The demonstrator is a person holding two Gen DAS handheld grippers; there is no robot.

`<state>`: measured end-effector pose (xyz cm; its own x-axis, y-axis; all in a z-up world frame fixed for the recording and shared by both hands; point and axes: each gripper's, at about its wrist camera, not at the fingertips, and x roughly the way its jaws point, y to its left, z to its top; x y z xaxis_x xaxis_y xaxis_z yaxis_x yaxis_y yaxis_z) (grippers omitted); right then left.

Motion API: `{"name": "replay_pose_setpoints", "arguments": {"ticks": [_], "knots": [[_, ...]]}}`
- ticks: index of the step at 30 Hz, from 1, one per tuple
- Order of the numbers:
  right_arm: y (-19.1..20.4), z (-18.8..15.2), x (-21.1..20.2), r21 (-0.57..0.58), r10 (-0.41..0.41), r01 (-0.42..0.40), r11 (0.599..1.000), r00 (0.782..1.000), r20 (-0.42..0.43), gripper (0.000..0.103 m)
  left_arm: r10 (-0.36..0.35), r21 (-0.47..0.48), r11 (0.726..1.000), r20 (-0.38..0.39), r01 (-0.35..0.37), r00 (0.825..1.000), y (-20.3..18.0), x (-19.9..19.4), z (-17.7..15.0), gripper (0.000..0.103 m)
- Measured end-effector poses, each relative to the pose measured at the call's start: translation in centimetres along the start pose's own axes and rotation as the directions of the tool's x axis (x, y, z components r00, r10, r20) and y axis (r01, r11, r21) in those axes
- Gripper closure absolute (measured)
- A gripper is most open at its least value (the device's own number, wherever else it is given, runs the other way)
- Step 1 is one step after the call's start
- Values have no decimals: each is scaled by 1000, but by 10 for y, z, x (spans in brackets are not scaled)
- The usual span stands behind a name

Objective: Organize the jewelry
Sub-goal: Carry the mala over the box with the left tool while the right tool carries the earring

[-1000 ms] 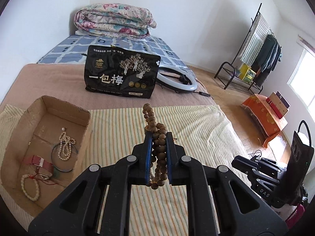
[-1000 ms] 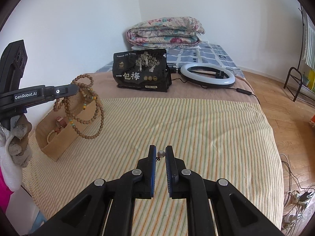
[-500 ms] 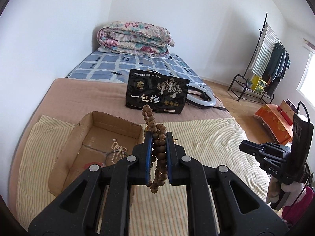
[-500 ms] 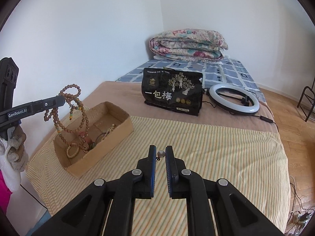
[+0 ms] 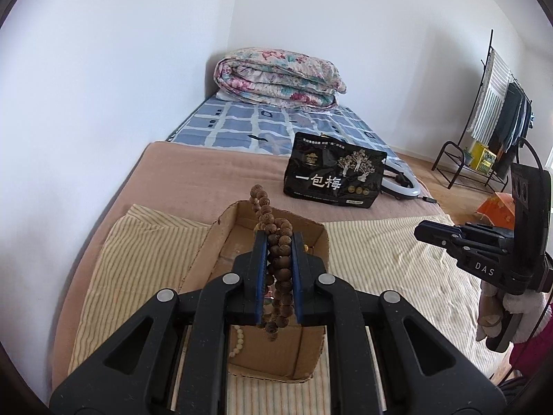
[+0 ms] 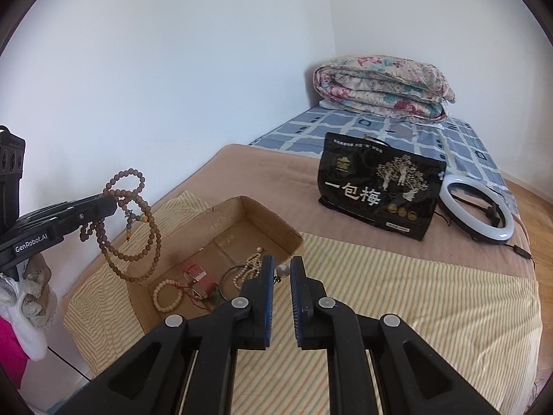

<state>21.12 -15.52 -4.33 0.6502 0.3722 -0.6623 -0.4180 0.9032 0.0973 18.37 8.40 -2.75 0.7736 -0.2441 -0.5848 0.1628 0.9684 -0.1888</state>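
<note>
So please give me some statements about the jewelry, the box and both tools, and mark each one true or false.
1. The left tool is shut on the wooden bead necklace. True.
2. The cardboard box holds no jewelry. False: a white bead bracelet and other pieces lie in it.
3. The right tool pinches a small pearl piece. True.
4. The ring light lies inside the box. False: it lies on the bed beside the black bag.

L tongs (image 5: 279,238) clamp beads (image 5: 276,259) over box (image 5: 207,245).
</note>
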Motion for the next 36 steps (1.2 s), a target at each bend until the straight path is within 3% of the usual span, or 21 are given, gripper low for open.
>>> {"name": "replay_pose_setpoints", "arguments": {"ticks": [12,28,31,34,36], "knots": [[37,16,58,-30,75,-77,997,995,-65,96,12,-41,999,-27,-13,1000,31,9,-11,92],[50,6,101,3,121,-122,992,982,-145,95,41,-10,999,-79,-41,996,32,20,-33,92],[51,5,101,-2,122,-123,992,981,-148,91,39,-9,999,-89,-40,995,32,22,-36,92],[52,5,98,-5,119,-120,993,983,-137,71,47,8,999,-76,-46,996,30,19,-36,92],[54,6,96,-7,118,-120,993,984,-131,70,58,26,998,-72,-57,996,27,18,-36,92]]}}
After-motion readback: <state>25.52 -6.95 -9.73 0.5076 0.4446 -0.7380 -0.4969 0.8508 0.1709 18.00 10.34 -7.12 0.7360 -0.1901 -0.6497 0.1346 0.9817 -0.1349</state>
